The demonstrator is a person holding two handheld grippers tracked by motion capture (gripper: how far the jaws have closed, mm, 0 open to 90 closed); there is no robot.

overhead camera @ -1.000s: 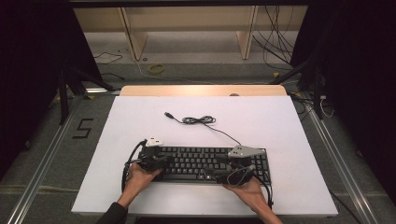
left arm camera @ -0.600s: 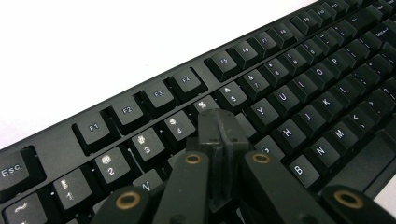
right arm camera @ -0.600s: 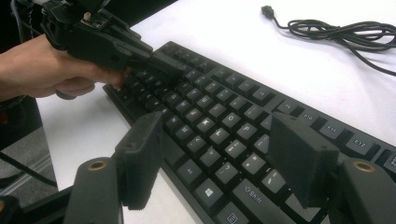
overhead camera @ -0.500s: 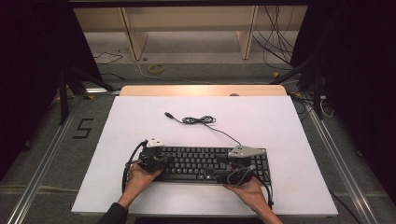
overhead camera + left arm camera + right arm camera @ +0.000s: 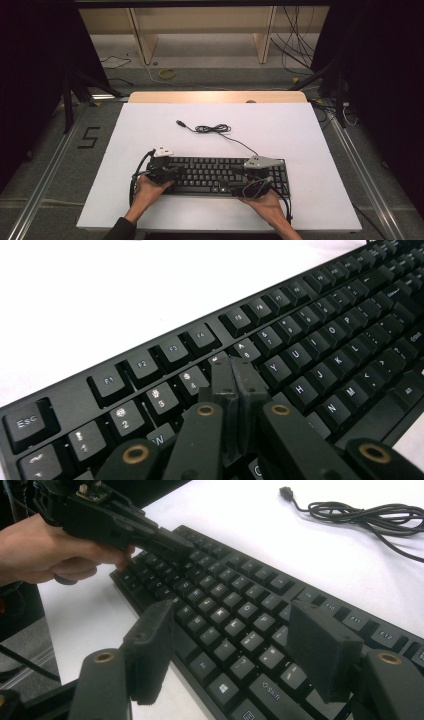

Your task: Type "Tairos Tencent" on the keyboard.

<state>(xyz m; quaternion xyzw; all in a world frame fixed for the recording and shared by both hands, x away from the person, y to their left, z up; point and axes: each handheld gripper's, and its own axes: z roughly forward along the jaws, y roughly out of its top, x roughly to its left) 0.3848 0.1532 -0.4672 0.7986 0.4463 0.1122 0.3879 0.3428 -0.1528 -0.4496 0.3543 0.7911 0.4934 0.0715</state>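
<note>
The keyboard [image 5: 225, 175] lies flat at the desk's [image 5: 300, 135] near edge: stiff, light (keys give). Grip its ends. Left gripper [image 5: 235, 371] clenched empty over keys; right gripper [image 5: 235, 645] released.

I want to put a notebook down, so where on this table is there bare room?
The white table is bare left of the keyboard, and along the far right edge. The far half is bare except the coiled cable mid-table. Crowded: the near edge, where both hands work, left tool and right tool.
</note>
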